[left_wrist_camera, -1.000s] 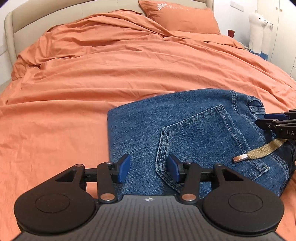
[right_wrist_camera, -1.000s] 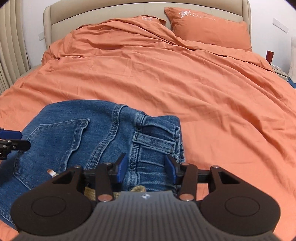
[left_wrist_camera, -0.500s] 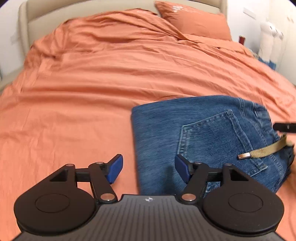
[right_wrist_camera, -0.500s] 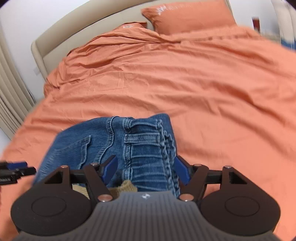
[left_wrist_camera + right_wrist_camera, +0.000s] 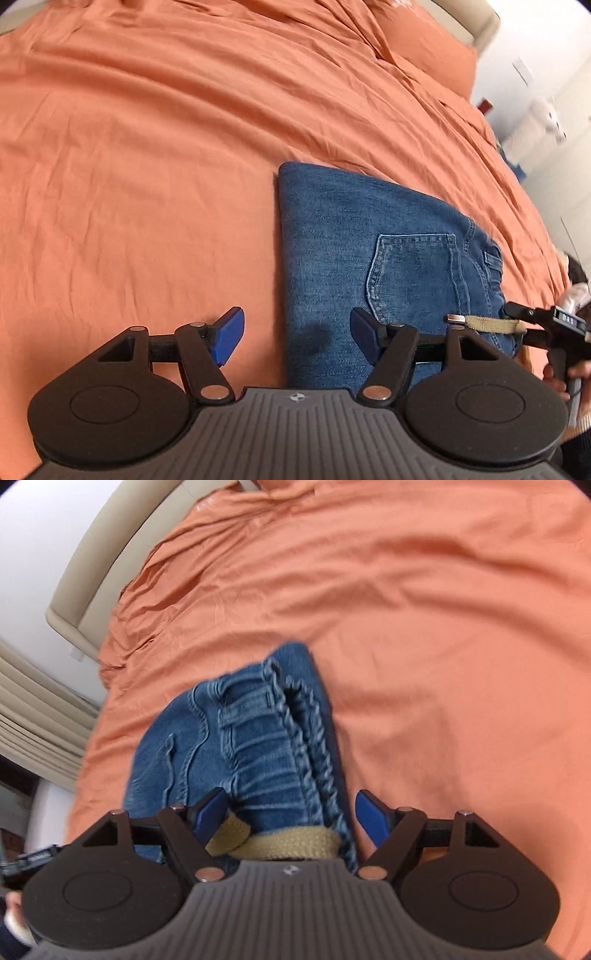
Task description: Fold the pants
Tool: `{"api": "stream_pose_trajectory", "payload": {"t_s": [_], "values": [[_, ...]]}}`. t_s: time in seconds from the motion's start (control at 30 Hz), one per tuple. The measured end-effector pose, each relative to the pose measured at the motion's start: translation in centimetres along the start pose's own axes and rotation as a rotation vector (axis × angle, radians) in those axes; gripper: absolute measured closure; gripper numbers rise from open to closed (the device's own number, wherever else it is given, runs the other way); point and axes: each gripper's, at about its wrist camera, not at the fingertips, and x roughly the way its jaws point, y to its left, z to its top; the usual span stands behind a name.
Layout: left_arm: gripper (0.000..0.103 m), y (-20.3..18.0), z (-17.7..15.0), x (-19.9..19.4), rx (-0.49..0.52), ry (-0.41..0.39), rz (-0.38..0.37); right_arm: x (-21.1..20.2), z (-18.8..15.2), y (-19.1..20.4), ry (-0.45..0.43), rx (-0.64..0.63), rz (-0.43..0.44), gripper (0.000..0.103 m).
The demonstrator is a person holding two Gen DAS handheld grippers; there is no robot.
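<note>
Both grippers (left [image 5: 295, 332], right [image 5: 291, 812]) were drawn back wide open, holding nothing; jeans [image 5: 369, 258] were left folded, seemingly finished.

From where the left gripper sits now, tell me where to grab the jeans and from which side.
Take the jeans by the straight folded edge on their left. It lies flat on the bedcover, clear of belt and waistband, and the open left gripper already straddles it; push forward and close.
</note>
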Motion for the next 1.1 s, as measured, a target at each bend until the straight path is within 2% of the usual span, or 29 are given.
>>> {"api": "stream_pose_trajectory", "payload": {"t_s": [0.13,0.37,0.57,0.63,0.8,1.03,1.1], "values": [[0.023,-0.1,1.5,0.8,-0.002,0.040,-0.046,0.8,0.2,-0.9,0.039,0.043,0.049,0.027],[0.023,1.4,2.0,5.0,-0.043,0.130,-0.083,1.9,1.0,-1.7,0.097,0.042,0.098,0.027],[0.023,3.1,1.9,6.5,-0.135,0.113,-0.188,2.6,1.8,-2.7,0.132,0.065,0.162,0.027],[0.027,3.4,1.8,6.9,-0.161,0.113,-0.219,3.1,2.0,-3.0,0.131,0.088,0.191,0.029],[0.049,4.1,1.6,7.4,-0.239,0.108,-0.300,3.8,2.6,-3.8,0.127,0.136,0.239,0.037],[0.054,4.8,0.5,7.7,-0.336,0.067,-0.359,3.2,2.4,-4.5,0.134,0.162,0.277,0.044],[0.059,4.9,0.2,7.6,-0.351,0.057,-0.362,3.2,2.4,-4.5,0.134,0.157,0.274,0.046]]}}
